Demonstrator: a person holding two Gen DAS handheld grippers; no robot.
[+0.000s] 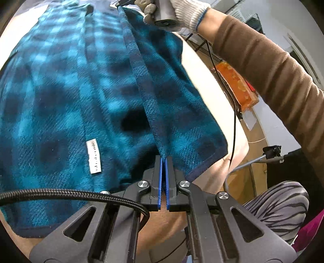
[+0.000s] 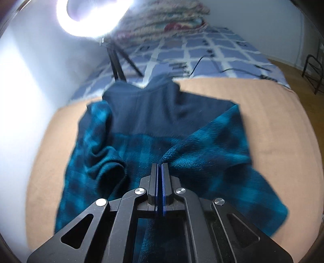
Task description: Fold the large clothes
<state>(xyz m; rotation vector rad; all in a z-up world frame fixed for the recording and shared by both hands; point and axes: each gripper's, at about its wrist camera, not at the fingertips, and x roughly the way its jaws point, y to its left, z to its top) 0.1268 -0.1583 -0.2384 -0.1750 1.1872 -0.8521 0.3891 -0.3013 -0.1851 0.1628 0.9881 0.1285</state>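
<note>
A blue and teal checked fleece garment (image 1: 66,97) lies spread on a tan table (image 1: 204,81). My left gripper (image 1: 164,158) is shut on its raised side edge near the hem, and a white label (image 1: 93,156) shows beside it. At the top of the left wrist view a gloved hand (image 1: 182,12) holds the other gripper, where the far end of that lifted edge (image 1: 133,60) runs up. In the right wrist view my right gripper (image 2: 161,164) is shut on a fold of the fleece garment (image 2: 204,145). Its dark navy upper part (image 2: 154,109) and a bunched sleeve (image 2: 105,159) lie beyond.
A brown sleeve (image 1: 263,66) crosses the right of the left wrist view, above an orange object (image 1: 237,83) and a black cable (image 1: 235,113). A bright ring light (image 2: 91,14) on a tripod (image 2: 117,64) stands by a bed with a blue checked cover (image 2: 202,52). The tan table (image 2: 283,125) reaches out around the garment.
</note>
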